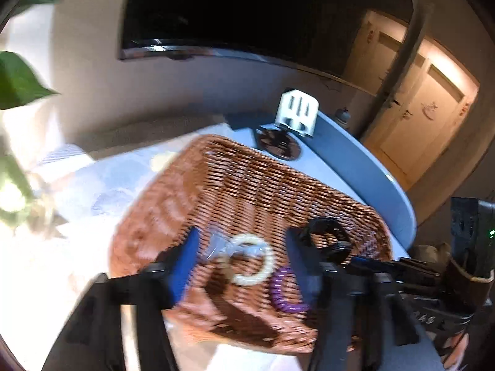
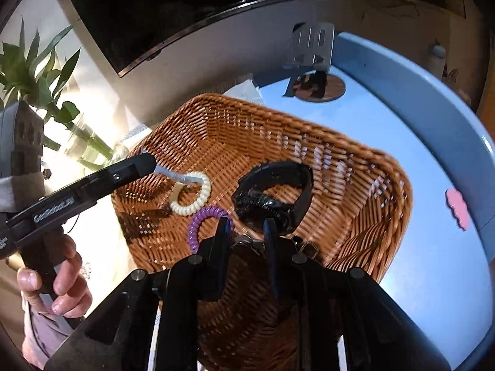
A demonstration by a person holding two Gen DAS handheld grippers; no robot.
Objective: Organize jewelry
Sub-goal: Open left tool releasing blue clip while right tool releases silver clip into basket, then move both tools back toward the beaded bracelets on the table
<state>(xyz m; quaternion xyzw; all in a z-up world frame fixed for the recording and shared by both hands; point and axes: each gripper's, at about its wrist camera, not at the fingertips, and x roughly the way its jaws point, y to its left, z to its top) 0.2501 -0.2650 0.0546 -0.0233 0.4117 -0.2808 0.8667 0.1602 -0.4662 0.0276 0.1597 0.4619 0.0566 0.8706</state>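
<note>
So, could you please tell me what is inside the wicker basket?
Inside the wicker basket lie a cream spiral bracelet, a purple spiral bracelet and a black watch. The right hand-held gripper hides part of the basket floor.

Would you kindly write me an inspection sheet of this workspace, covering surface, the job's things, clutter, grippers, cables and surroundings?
Surface: round light blue table, sunlit at the left.
Job's things: wicker basket holding a cream spiral bracelet, a purple spiral bracelet and a black watch.
Clutter: white stand on a round wooden coaster; pink shape at the table rim.
Grippers: left gripper open, straddling the cream bracelet; right gripper narrowly apart, with something small and metallic between its fingers; grip unclear.
Cables: nothing seen.
Surroundings: dark wall screen, green plant, cream doors.
</note>
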